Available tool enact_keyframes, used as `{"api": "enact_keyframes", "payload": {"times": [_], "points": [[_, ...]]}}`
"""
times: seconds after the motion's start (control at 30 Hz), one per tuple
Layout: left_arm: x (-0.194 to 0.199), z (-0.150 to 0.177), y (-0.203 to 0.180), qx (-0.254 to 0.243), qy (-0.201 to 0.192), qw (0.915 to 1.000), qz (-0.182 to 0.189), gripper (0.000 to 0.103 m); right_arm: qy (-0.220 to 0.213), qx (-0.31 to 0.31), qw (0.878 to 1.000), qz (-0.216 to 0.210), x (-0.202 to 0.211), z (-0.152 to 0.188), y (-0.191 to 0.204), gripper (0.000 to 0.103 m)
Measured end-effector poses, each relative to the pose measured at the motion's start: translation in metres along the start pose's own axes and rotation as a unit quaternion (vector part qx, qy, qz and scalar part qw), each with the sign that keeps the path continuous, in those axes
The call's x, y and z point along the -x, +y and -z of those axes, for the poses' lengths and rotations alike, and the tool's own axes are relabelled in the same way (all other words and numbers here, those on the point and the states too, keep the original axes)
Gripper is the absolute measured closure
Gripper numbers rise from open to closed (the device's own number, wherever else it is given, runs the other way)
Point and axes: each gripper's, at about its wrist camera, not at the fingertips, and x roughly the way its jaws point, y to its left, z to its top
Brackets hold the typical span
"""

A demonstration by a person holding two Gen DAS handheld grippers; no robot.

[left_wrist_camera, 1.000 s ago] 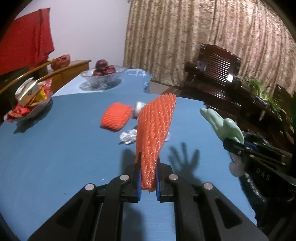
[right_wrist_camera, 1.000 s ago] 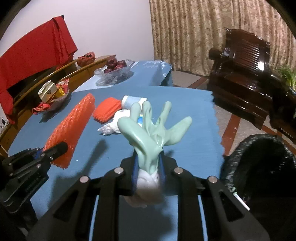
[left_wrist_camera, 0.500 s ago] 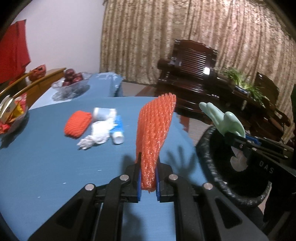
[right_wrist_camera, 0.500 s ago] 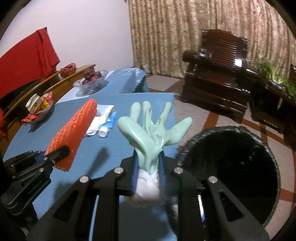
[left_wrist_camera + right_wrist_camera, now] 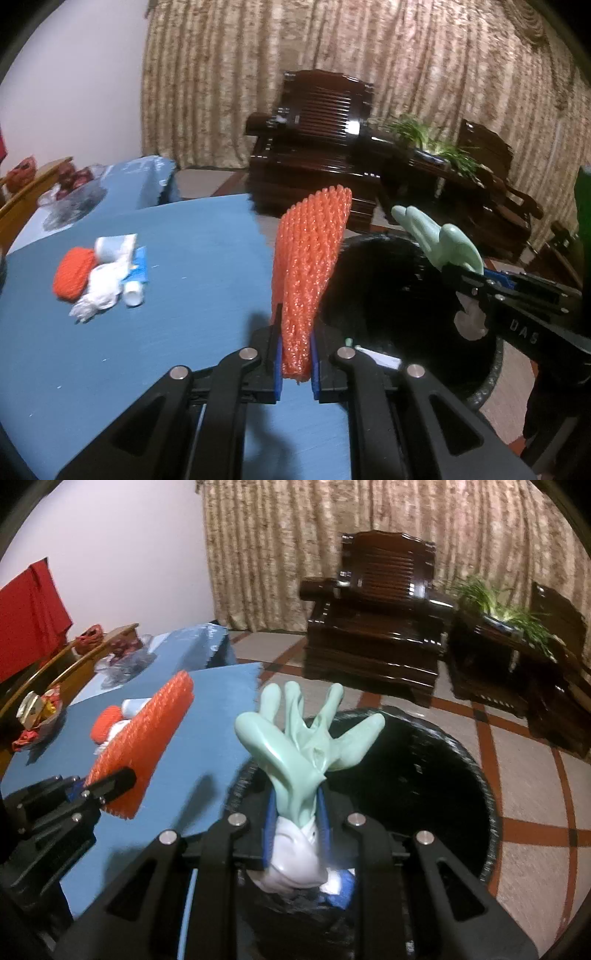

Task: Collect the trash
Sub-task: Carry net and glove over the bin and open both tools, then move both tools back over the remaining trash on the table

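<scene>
The glove [image 5: 306, 738] is clamped upright in the right gripper [image 5: 295, 823], directly over the bin [image 5: 461, 775]. The net [image 5: 308, 266] is clamped in the left gripper [image 5: 295, 362] at the table [image 5: 166, 314] edge, bin just to its right; the right gripper is judged nearer the drop.

A ribbed, netted orange foam sleeve [image 5: 308, 273] is seen — rough and matt; the mint glove [image 5: 303, 738] looks smooth, rubbery, faintly glossy; the blue tablecloth [image 5: 177, 295] appears matt; the armchair [image 5: 376, 627] is dark wood — highly polished; the black bin liner [image 5: 461, 760] is shiny plastic.
</scene>
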Motion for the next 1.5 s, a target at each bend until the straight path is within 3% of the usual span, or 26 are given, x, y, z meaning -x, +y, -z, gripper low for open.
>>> {"api": "enact_keyframes", "payload": {"times": [0.3, 0.77, 0.87, 0.9, 0.93, 1.03, 1.07, 1.13, 1.23, 1.5], "points": [[-0.028, -0.006, -0.051, -0.028, 0.01, 0.9986, 0.044, 0.092, 0.018, -0.017, 0.999, 0.042, -0.001, 0.021, -0.054, 0.084], [-0.09, -0.003, -0.097, -0.038, 0.062, 0.9932, 0.091, 0.091, 0.049, -0.016, 0.997, 0.059, -0.025, 0.037, -0.083, 0.084], [-0.092, 0.001, -0.095, -0.04, 0.066, 0.9926, 0.094, 0.083, 0.057, -0.022, 0.996, 0.062, -0.031, 0.039, -0.089, 0.083], [-0.091, 0.003, -0.093, -0.04, 0.067, 0.9924, 0.095, 0.075, 0.059, -0.023, 0.996, 0.063, -0.033, 0.04, -0.091, 0.083], [-0.09, 0.004, -0.091, -0.038, 0.067, 0.9923, 0.096, 0.065, 0.061, -0.023, 0.996, 0.063, -0.034, 0.041, -0.094, 0.081], [-0.086, 0.004, -0.084, -0.029, 0.064, 0.9926, 0.099, 0.052, 0.072, -0.027, 0.994, 0.073, -0.04, 0.046, -0.098, 0.069], [-0.085, 0.004, -0.082, -0.027, 0.064, 0.9928, 0.098, 0.048, 0.074, -0.03, 0.994, 0.075, -0.042, 0.047, -0.1, 0.051], [-0.081, 0.003, -0.075, -0.021, 0.058, 0.9938, 0.092, 0.034, 0.063, -0.039, 0.994, 0.081, -0.039, 0.049, -0.1, 0.028], [-0.073, 0.002, -0.062, -0.011, 0.051, 0.9955, 0.079, 0.025, 0.046, -0.036, 0.995, 0.082, -0.032, 0.049, -0.096, 0.015], [-0.039, 0.003, -0.002, 0.048, 0.022, 0.9981, 0.033, 0.012, 0.009, -0.036, 0.999, 0.037, -0.014, 0.034, -0.071, 0.009]]}}
